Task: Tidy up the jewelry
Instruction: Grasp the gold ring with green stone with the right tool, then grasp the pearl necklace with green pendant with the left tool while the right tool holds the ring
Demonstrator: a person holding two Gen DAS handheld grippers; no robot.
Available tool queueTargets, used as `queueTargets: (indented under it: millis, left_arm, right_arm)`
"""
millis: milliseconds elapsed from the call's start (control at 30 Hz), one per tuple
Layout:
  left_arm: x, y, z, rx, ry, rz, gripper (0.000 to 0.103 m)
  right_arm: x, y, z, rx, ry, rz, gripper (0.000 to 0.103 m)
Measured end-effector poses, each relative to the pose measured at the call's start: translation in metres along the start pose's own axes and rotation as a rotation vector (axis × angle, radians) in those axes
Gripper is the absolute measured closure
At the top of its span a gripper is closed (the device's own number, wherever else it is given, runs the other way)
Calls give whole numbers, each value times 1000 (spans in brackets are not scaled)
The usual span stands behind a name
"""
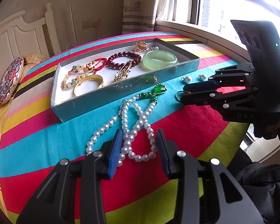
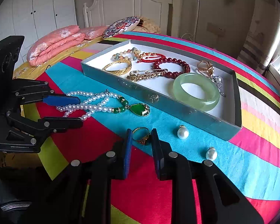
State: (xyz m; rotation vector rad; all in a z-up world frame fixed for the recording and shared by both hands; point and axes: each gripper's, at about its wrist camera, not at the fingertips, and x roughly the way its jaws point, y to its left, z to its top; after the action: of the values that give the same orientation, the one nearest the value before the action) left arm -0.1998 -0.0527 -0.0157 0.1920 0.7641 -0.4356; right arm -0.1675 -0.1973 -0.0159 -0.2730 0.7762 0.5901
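A pearl necklace (image 1: 140,121) with a green pendant (image 1: 159,89) lies on the striped bedspread, in front of a grey tray (image 1: 121,95). My left gripper (image 1: 139,140) is open, its jaws on either side of the pearl strands; it also shows in the right wrist view (image 2: 80,110). My right gripper (image 2: 141,137) is open around a gold ring (image 2: 141,135), jaws close to it; it also shows in the left wrist view (image 1: 183,95). Two pearl earrings (image 2: 183,132) (image 2: 211,154) lie loose to its right.
The tray (image 2: 177,108) holds a jade bangle (image 2: 196,91), a dark red bead bracelet (image 2: 171,68), a gold bangle (image 2: 118,67), a gold pin (image 2: 147,74), a red cord bracelet and a ring. Pillows (image 2: 54,43) lie behind; a window (image 1: 233,9) is at the right.
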Motion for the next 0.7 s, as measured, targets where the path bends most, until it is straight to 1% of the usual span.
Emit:
queueTargets:
  millis: [100,133,167,300,333,367,500,533,600,633,667,700]
  left_arm:
    - [0,0,0,-1,-2,0,64]
    - [0,1,0,-3,-4,3,61]
    - [0,1,0,-6,-10,6,60]
    - [0,1,-1,-4,-14,8,60]
    - [0,0,-1,-5,-16,12,62]
    - [-1,0,-1,-3,-20,14,68]
    - [-3,2,-3,-12,-26,2,77]
    - [-3,2,-3,-17,-27,-3,79]
    - [-5,2,-4,-24,-28,-10,81]
    - [-5,2,-5,-23,-28,-10,82]
    - [-6,1,-6,-22,-28,-9,85]
    - [-7,1,-6,-22,-30,-9,85]
  right_arm:
    - [0,0,0,4,-2,3,80]
    - [0,0,0,3,-4,1,80]
    - [0,0,-1,4,-6,0,80]
    - [-1,-1,-3,11,-16,5,79]
    - [-2,-1,-3,13,-19,6,79]
    - [-2,0,-4,12,-21,3,79]
    - [-4,3,-8,2,-32,-13,80]
    - [-5,3,-8,6,-35,-15,84]
    - [-6,2,-10,18,-41,-9,87]
    - [-6,3,-11,22,-43,-5,87]
    - [-7,3,-12,24,-45,-5,87]
    - [-7,3,-12,25,-46,-5,88]
